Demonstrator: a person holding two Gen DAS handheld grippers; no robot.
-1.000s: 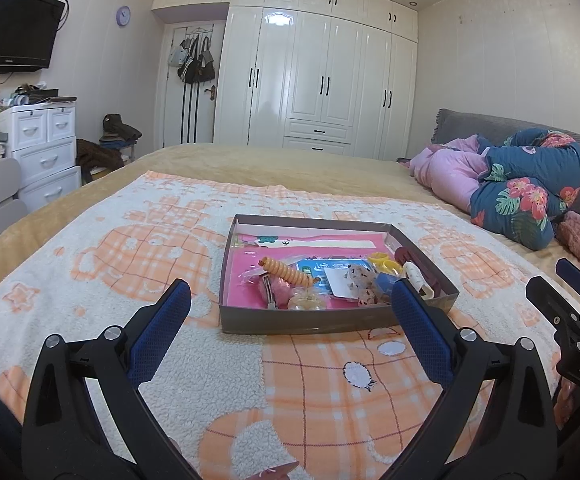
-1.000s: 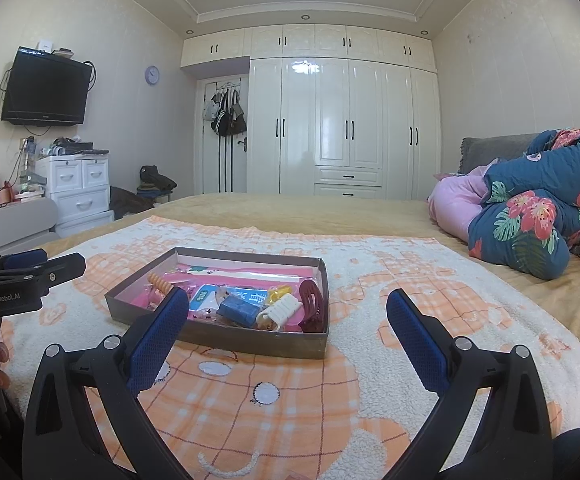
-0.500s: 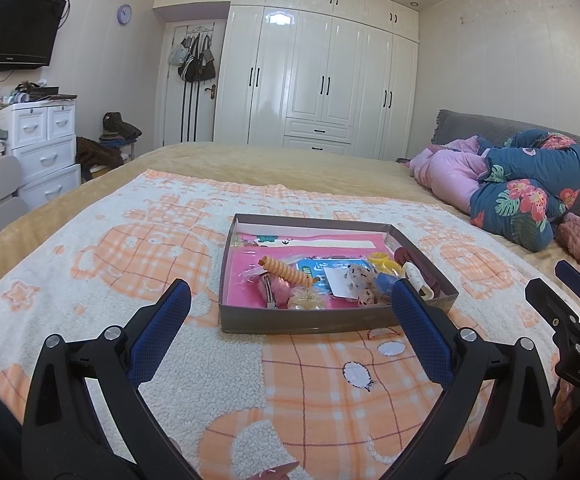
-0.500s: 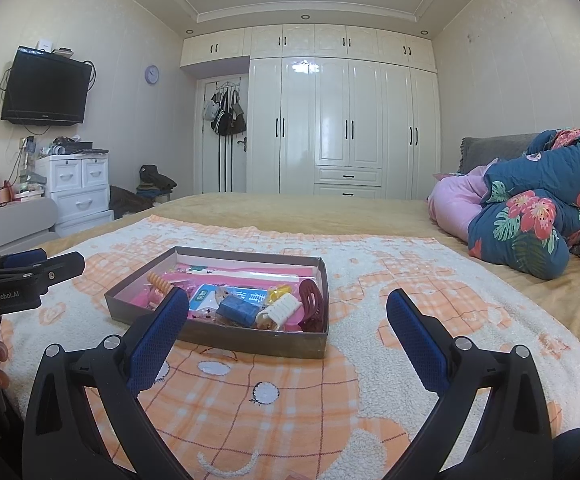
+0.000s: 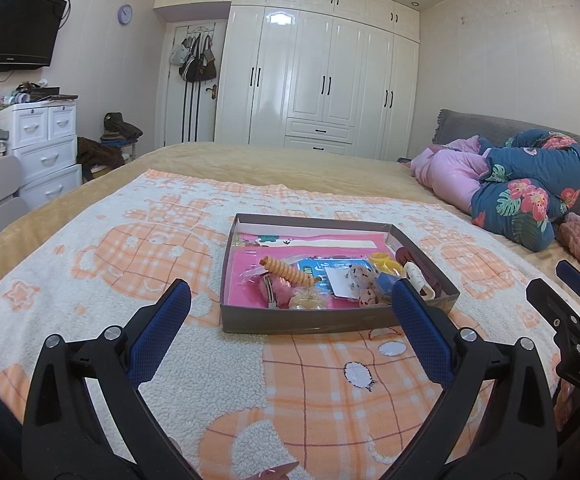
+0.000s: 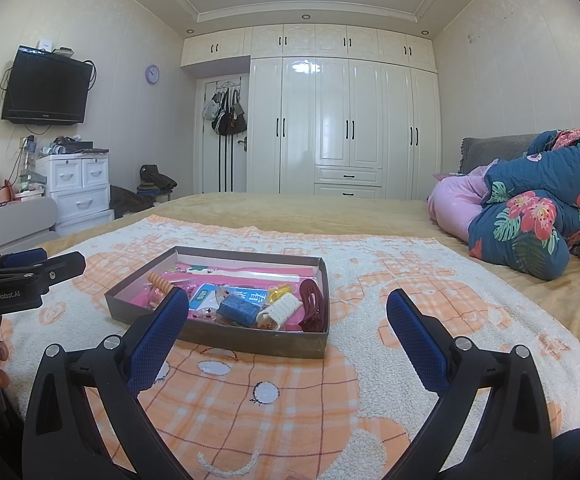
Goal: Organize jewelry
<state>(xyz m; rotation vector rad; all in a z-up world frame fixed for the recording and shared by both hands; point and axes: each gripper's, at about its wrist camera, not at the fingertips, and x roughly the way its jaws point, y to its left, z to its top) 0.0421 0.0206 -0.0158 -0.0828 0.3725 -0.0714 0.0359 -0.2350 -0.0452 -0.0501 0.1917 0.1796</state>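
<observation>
Two claws are held low over the bed (image 5: 249,168), both spread wide, nothing gripped. Left claw (image 5: 290,304) is aimed at the near wall of the grey tray (image 5: 302,324); right claw (image 6: 287,312) is pointed at the tray's near right corner. Tray is set on the orange-checked blanket (image 6: 390,280), mid-bed, pink-lined. Jewelry and hair bits are piled in its near half: orange spiral tie (image 5: 285,272), yellow rings (image 5: 386,262), blue block (image 6: 237,309), white clip (image 6: 281,307), dark red clip (image 6: 312,304). No contact with the tray is seen.
</observation>
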